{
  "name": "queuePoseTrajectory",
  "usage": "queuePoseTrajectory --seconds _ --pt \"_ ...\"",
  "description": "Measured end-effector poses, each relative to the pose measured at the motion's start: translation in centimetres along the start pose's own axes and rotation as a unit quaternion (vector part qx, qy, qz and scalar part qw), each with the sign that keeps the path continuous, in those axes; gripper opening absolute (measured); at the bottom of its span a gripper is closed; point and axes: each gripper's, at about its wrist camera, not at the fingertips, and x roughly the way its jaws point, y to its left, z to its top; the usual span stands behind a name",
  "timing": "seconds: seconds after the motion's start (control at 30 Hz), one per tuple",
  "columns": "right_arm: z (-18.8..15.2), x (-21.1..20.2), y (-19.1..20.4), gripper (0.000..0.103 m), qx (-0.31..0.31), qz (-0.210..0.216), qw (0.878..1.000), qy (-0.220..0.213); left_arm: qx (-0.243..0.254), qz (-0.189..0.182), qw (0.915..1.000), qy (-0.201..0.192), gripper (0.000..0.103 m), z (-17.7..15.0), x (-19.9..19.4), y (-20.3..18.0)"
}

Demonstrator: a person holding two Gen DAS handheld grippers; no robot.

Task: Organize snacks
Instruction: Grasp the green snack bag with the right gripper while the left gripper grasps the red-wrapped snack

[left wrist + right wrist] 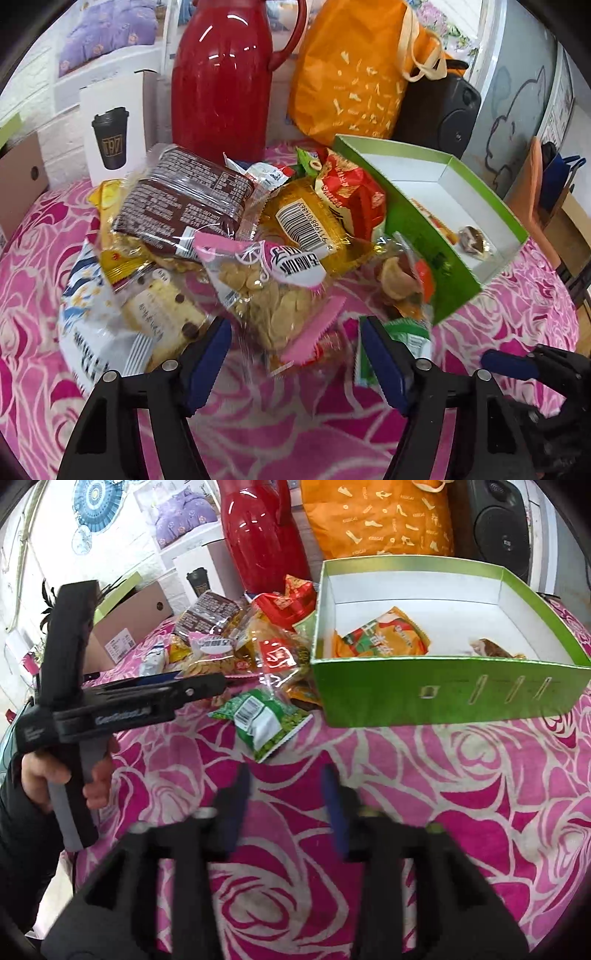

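since the whole job was getting loose snacks into a container, the layout made sense: a shallow green cardboard box with a white inside sat on the pink rose-print tablecloth, right next to a messy heap of snack packets, so each one only needed a short hop. the box was mostly bare, holding just an orange-and-green crisp-style packet and a small brown wrapped sweet, so i'd say the sorting was barely started. the left gripper had its blue-padded jaws spread wide and was pointed straight at a clear packet of pale flaky crackers with a pink label lying on the near edge of the pile, the packet's pink end roughly between the fingers but nothing pinched as far as i could tell. looked like it was lining up a grab on the easiest one to reach. the right gripper hovered over bare cloth with its jaws apart too, holding nothing, with a green packet of peas with a white barcode patch lying flat just ahead of it, between the pile and the box. a tall red plastic thermos jug and an orange fabric tote bag stood behind everything, out of the way. those crinkly wrappers looked slippery, so a grip on the sealed edge seemed safest.
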Motion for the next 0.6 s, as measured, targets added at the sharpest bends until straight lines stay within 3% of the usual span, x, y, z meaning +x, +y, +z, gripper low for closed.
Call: queuePoseTrajectory --seconds 0.07,0.13,0.2,0.37,0.6 --pt "0.2 0.3 0.1 0.055 0.000 -0.002 1.000 0.001 0.011 0.018 0.9997 0.008 0.056 -0.1 0.7 -0.2" --pt "0.7 1.0 0.3 0.062 -0.003 -0.008 1.000 0.006 0.012 0.007 0.9998 0.010 0.047 -0.6 0.5 -0.1" --pt "1.0 1.7 0.6 0.068 -0.008 -0.007 1.000 0.010 0.012 -0.003 0.9999 0.011 0.046 -1.4 -0.3 0.0" --pt "1.9 3.9 2.0 0.070 -0.036 -0.014 0.999 0.022 0.018 0.013 0.9998 0.001 0.046 -4.2 -3.5 0.3" --pt "2.7 6.4 2.8 0.070 -0.040 -0.021 0.999 0.024 0.012 0.025 0.9996 -0.006 0.058 -6.3 -6.1 1.0"
